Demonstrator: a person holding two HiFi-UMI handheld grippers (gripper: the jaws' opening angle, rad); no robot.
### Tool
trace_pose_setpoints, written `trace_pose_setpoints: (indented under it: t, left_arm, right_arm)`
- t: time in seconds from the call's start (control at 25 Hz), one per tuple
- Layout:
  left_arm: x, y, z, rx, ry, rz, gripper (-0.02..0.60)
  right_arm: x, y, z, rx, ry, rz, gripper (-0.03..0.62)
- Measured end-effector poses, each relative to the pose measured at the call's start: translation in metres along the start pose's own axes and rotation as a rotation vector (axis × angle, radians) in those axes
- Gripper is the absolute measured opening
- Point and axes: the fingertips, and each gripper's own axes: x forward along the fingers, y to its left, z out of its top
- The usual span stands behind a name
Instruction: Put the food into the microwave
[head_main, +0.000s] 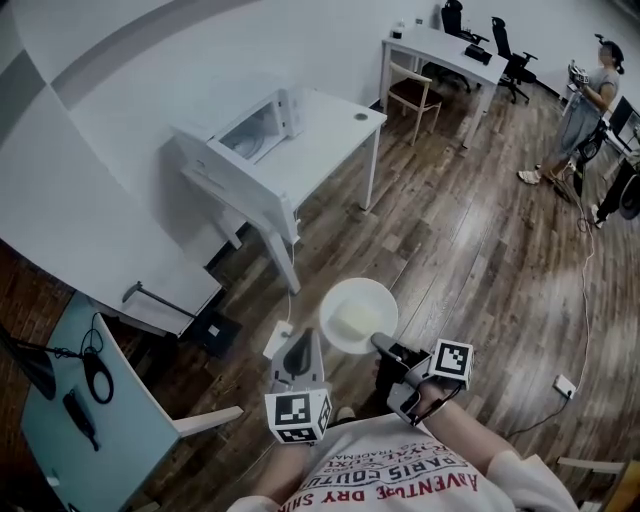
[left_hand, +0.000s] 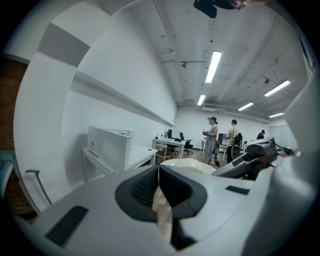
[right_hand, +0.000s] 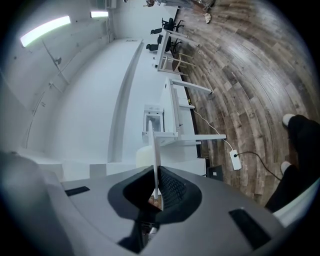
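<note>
- As the head view looks steeply down, a white round plate hangs at frame centre over the dark wood-plank floor. A pale mound of food lies on it.
- Right gripper reaches in from 5 o'clock of the plate and pinches its rim.
- Left gripper sits at 8 o'clock of the plate, just beside the rim. Contact cannot be told from here.
- White box-shaped microwave stands at 11 o'clock of the plate, well apart from it, on a white table.
- Left gripper view: the left gripper has its jaws closed together, the pads meeting in one thin line with nothing between them.
- The plate shows just past the jaws at 1 o'clock and the right gripper at 3 o'clock. The microwave is at 10 o'clock on the table.
- Right gripper view: the picture is rolled, so the floor lies at 3 o'clock.
- The right gripper is clamped on the plate, which is seen edge-on as a thin white line running toward 12 o'clock.
- The food bulges on the 9 o'clock face of the plate.
- The microwave is beyond the plate at 12 o'clock, against the table.
</note>
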Motion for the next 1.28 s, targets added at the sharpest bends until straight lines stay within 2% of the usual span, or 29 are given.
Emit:
trace_pose_setpoints:
  t: [0.32, 0.44, 0.6, 0.8, 1.04, 1.28]
  left_arm:
    - [0.060, -0.010, 0.019, -0.001, -0.020, 0.055, 0.008]
    - [0.092, -0.020, 0.030, -0.008, -0.025, 0.083, 0.007]
    - [0.136, -0.042, 0.051, 0.033, -0.051, 0.126, 0.008]
    - [0.193, -0.069, 0.066, 0.018, -0.062, 0.164, 0.008]
    - [0.246, -0.095, 0.064, -0.012, -0.036, 0.162, 0.008]
    - [0.291, -0.081, 0.069, -0.005, -0.016, 0.176, 0.008]
  right_arm:
    - [0.023, 0.004, 0.062, 0.000, 0.064, 0.012, 0.023]
    - [0.030, 0.010, 0.099, -0.007, 0.094, 0.013, 0.024]
    - [0.032, 0.018, 0.155, -0.031, 0.131, 0.020, 0.023]
    - [0.031, 0.023, 0.225, -0.051, 0.163, 0.027, 0.023]
    - [0.028, 0.013, 0.287, -0.028, 0.167, 0.024, 0.023]
    - [0.052, 0.005, 0.327, -0.001, 0.161, 0.012, 0.023]
